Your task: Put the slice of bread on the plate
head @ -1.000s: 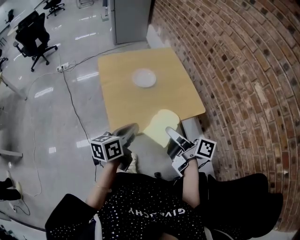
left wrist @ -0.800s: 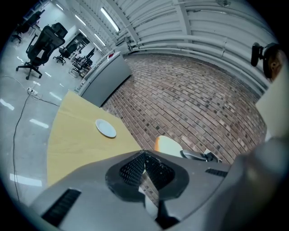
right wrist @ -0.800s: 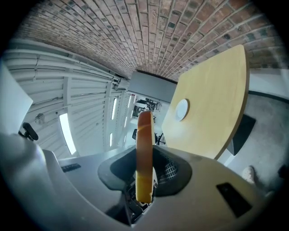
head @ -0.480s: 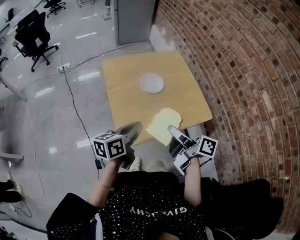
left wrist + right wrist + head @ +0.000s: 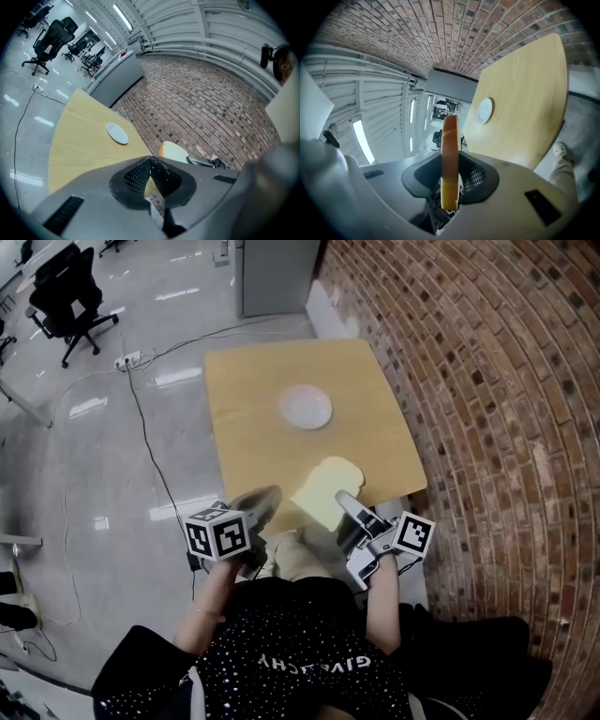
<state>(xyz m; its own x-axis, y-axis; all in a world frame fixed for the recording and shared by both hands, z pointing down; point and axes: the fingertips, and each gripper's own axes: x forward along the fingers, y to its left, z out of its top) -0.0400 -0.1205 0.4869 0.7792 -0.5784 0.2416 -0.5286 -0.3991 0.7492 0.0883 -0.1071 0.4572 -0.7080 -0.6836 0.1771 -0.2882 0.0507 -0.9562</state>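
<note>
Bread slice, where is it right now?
In the head view, the bread slice is clamped in the right gripper at the table's near edge, short of the plate.

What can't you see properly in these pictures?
- Head view: the held end of the slice of bread is hidden by the right tool.
- Right gripper view: the bread shows edge-on, its flat sides unseen.
- Left gripper view: the body of the left tool covers the bread's lower part.
- All views: the plate is too small to check for crumbs.
- Head view: the legs of the table hide under its top.
</note>
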